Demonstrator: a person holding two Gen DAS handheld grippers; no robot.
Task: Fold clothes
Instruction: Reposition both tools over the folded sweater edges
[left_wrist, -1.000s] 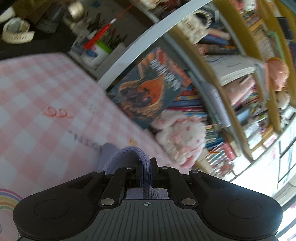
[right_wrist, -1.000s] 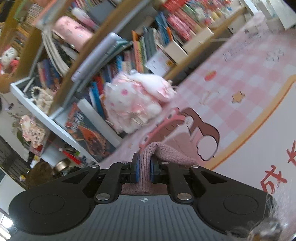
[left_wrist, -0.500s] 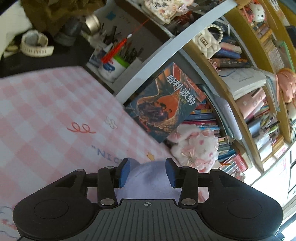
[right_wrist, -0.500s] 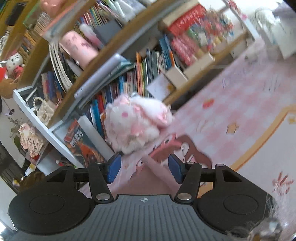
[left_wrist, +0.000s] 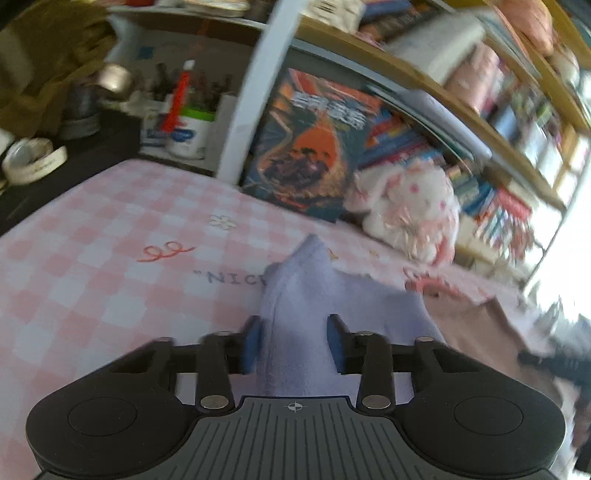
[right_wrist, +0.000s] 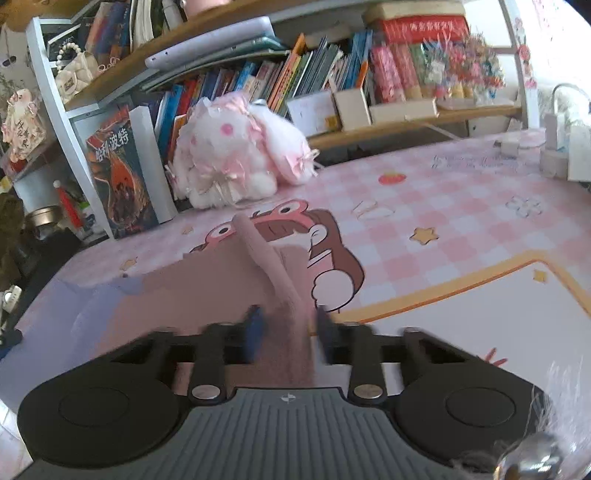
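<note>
A soft garment lies on the pink checked mat (left_wrist: 110, 258), lilac (left_wrist: 314, 291) on one side and dusty pink (right_wrist: 207, 291) on the other. My left gripper (left_wrist: 293, 341) hovers over the lilac part. Its jaws stand apart and are closing, with a raised lilac fold between the blue pads, which do not press on it. My right gripper (right_wrist: 287, 332) is over the pink part. Its blurred jaws are closing around a raised pink ridge (right_wrist: 266, 266), still with a gap.
A white and pink plush toy (right_wrist: 229, 166) and an upright book (left_wrist: 314, 147) stand at the mat's far edge under crowded bookshelves. A pen cup (left_wrist: 188, 129) and a tape roll (left_wrist: 31, 162) sit far left. Small white boxes (right_wrist: 557, 147) stand far right.
Both grippers were shut on pinched folds a second ago, then opened and let the cloth drop flat. Both views have rolled to level, and both jaws now stand narrower than half a second ago.
</note>
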